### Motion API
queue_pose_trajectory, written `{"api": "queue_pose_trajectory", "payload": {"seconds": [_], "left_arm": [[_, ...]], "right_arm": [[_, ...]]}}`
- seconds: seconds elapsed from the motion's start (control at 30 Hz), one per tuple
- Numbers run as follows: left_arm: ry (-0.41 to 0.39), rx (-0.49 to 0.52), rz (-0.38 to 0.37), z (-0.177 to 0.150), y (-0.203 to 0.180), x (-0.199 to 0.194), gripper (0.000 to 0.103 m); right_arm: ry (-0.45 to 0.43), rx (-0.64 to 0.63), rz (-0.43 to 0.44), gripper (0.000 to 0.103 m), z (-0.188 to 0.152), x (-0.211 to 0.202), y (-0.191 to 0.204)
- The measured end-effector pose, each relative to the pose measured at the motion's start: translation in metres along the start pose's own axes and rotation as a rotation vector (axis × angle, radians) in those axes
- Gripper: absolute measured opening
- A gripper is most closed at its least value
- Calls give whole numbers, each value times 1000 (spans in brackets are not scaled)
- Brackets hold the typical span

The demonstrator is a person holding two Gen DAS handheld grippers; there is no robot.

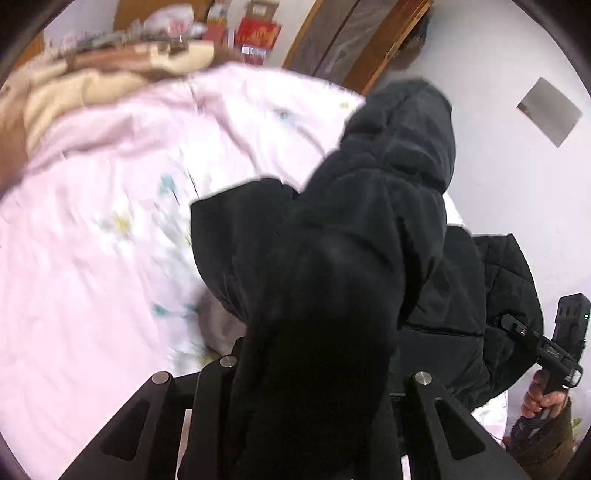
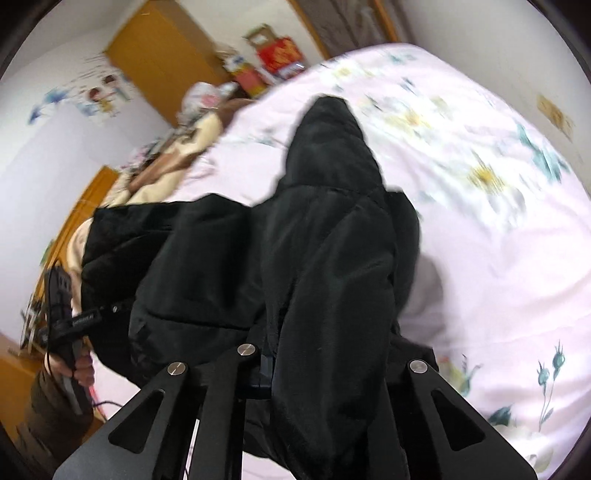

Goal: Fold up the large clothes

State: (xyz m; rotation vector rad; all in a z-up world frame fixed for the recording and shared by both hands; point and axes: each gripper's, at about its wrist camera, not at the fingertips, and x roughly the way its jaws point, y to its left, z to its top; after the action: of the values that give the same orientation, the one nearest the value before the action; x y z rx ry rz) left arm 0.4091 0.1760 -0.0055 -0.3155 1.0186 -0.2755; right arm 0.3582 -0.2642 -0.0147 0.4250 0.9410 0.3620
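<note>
A black padded jacket [image 1: 332,258] fills the near part of both views, draped over the fingers of each hand-held gripper and hanging down toward a bed [image 1: 92,240] covered by a pink flowered quilt. There is one jacket, and it is held by two hand-held grippers.

In the left wrist view the left hand-held gripper [image 1: 314,373] is closed narrow on a thick fold of the jacket, which hides the fingertips. In the right wrist view the right hand-held gripper [image 2: 328,358] is likewise pinched on jacket cloth that covers its tips. The jacket is lifted at the near edge of the bed, and its far end, a rounded hood-like part, reaches toward the middle of the quilt.

Each view catches the other tool. The left view shows the right hand-held gripper's body at the lower right, with a hand [image 1: 543,395] around its grip. The right view shows the left one at the lower left, with a hand [image 2: 83,369] and a dark brown sleeve. White lettering runs along both tool bodies, but it is too small to read.

Red boxes [image 1: 258,33] with gold print stand beyond the bed's far edge; the print is too blurred to read. A tan and brown blanket [image 1: 74,85] lies bunched at the far left of the bed. Only the right view shows coloured cartoon stickers [image 2: 99,92] on the white wall. Only the left view shows a grey panel [image 1: 550,110] on the wall.
</note>
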Motion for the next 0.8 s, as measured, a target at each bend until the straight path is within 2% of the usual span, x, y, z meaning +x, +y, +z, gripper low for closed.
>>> {"api": "queue_pose_trajectory", "payload": {"seconds": [0.13,0.2,0.23,0.27,0.33,0.37,0.43,0.47,0.53,0.63,0.67,0.7,0.73,0.8], "left_arm": [[-45,-5,5,2,23,-36,23],[-61,6,50,-1,39,-48,23],[-62,-12,59,-5,52,-54,22],[-63,-26,63,-15,48,-54,22],[-75,-61,70,-19,84,-71,22],[-77,-72,83,-36,50,-68,22],[-100,-86,132,-49,53,-84,22],[-106,-92,157,-64,64,-95,22],[-113,-126,177,-63,93,-105,22],[-83,-143,211,-76,113,-97,23],[-72,-148,211,-93,114,-111,23],[-53,-168,213,-101,124,-103,23],[-40,-184,217,-96,139,-89,23],[-21,-195,243,-116,152,-78,25]], "right_arm": [[-22,-85,63,11,-2,-2,52],[-17,-101,82,11,-4,5,70],[-10,-103,102,11,-5,9,78],[-5,-100,114,11,-3,22,86],[9,-105,145,11,2,43,107],[15,-115,158,11,3,46,112],[32,-137,188,11,2,54,124],[39,-151,207,11,-1,62,134],[61,-164,238,11,-7,78,146],[85,-171,229,11,-15,98,151],[99,-158,225,11,-21,106,148],[110,-148,215,11,-27,112,145],[118,-146,193,11,-33,117,143],[129,-120,171,11,-44,126,133]]}}
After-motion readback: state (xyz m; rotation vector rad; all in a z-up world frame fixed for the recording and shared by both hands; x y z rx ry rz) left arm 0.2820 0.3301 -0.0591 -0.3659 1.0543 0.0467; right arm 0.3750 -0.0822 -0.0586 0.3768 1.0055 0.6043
